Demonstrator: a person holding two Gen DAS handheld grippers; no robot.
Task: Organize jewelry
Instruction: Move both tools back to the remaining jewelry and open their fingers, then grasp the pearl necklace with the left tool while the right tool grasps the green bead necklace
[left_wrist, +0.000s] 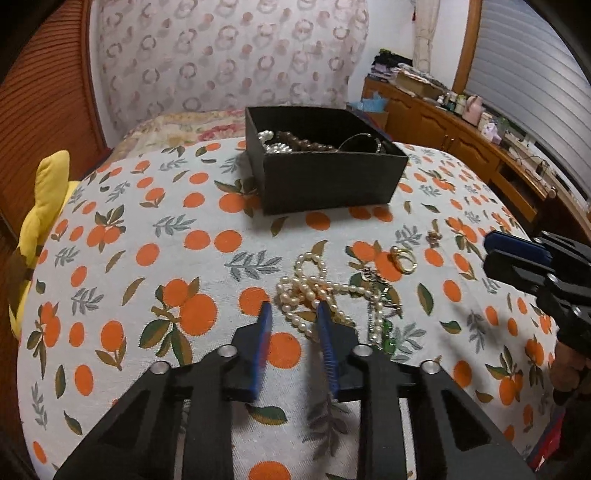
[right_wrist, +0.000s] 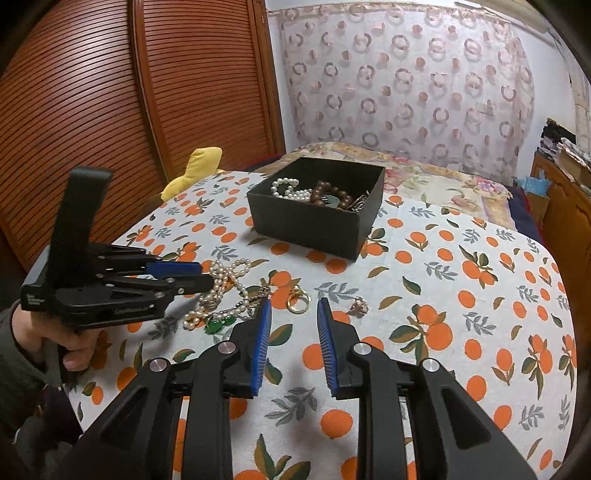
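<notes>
Closing in on the tangled pearl necklace (left_wrist: 314, 291), the left gripper (left_wrist: 293, 314) is seen with its blue pads narrowly parted, a loop of pearls lying between the tips; whether the pads already press on the strand cannot be told from either view. The right gripper (right_wrist: 293, 314) is held with a moderate gap and nothing between its pads; the gold ring (right_wrist: 297, 297) lies just ahead of its tips and a small ornate ring (right_wrist: 358, 305) slightly ahead and to its right. A green-stoned chain (right_wrist: 218, 325) is tangled against the pearls, just to the left of the right gripper's left finger. The black box (right_wrist: 314, 225), already holding pearls and brown beads, is set well ahead of both grippers on the orange-print bedcover (right_wrist: 461, 295).

Several risks are judged likely. If only one loop is pinched, the strand may slip out or trail. The chain may be dragged along by the knotted pearls. Soft fabric could be nipped with the beads. The rings may be knocked aside.
</notes>
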